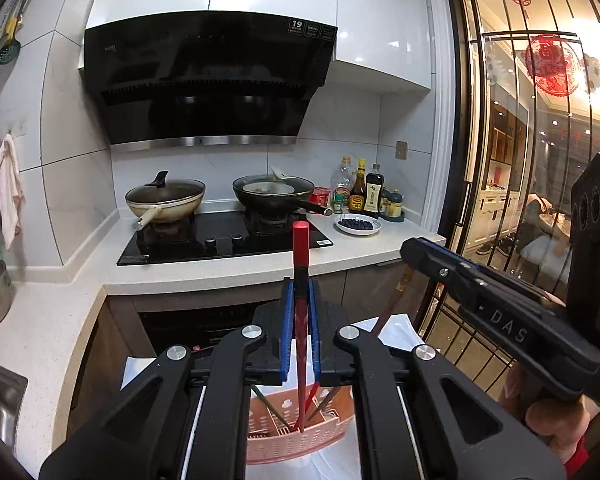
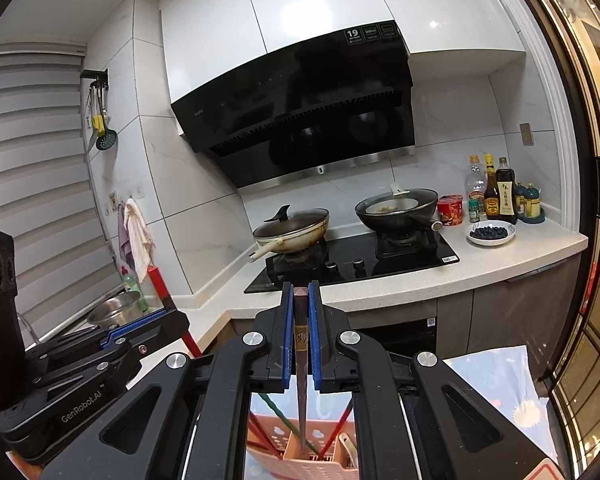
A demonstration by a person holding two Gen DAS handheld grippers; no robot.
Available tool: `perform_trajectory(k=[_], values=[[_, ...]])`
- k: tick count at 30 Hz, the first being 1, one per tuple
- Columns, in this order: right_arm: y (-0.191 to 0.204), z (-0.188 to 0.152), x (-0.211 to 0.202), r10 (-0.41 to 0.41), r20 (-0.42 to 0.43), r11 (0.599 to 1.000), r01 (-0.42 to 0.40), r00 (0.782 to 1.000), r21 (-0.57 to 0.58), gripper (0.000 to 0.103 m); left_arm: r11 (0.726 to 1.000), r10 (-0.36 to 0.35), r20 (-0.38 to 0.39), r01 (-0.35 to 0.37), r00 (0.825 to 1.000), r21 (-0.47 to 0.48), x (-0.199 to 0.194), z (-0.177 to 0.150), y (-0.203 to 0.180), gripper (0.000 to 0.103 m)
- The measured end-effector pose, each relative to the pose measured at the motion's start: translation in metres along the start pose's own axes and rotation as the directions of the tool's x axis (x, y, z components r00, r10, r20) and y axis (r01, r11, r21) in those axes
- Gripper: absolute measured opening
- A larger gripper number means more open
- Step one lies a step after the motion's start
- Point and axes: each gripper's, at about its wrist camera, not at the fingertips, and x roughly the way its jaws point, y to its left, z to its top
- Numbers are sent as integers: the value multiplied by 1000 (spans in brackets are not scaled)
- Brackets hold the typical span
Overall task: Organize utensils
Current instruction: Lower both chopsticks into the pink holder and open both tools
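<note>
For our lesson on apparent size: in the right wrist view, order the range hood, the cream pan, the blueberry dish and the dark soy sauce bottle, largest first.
1. Range hood
2. Cream pan
3. Blueberry dish and dark soy sauce bottle: too alike to rank, one wide, one tall.

I count two grippers, my left gripper and my right gripper, each clamped on one chopstick: a red chopstick and a dark chopstick. One pink basket sits below, with several more sticks I cannot count exactly. On the counter I see two pans, the cream pan and black pan, one bowl of blueberries, and one red cup.
</note>
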Motion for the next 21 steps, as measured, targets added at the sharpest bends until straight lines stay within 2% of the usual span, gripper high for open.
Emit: perform_trajectory(k=[4,11,12,13,16,18,21], values=[[-1,-13,23,-12,-40,1000,12,999,-5,7,1000,1,-37,-1,999,-17,22,-6,9,7],[-13,-50,56,-36,-158,999,36,987,-4,7,999,15,-134,-19,991,-32,54,-42,19,8],[-14,-54,58,-43,-168,999,42,985,-7,8,999,25,-143,-30,989,-36,56,-46,20,8],[-15,-58,57,-51,-171,999,50,984,-10,14,998,36,-147,-43,988,-40,57,-50,22,9],[-18,-65,53,-58,-177,998,58,983,-4,28,996,65,-153,-74,986,-57,54,-59,26,32],[-21,-69,46,-58,-175,998,59,983,1,28,994,83,-150,-92,985,-51,49,-65,26,34],[-25,-75,29,-58,-169,998,62,984,17,35,994,82,-150,-91,985,-59,36,-74,28,40]])
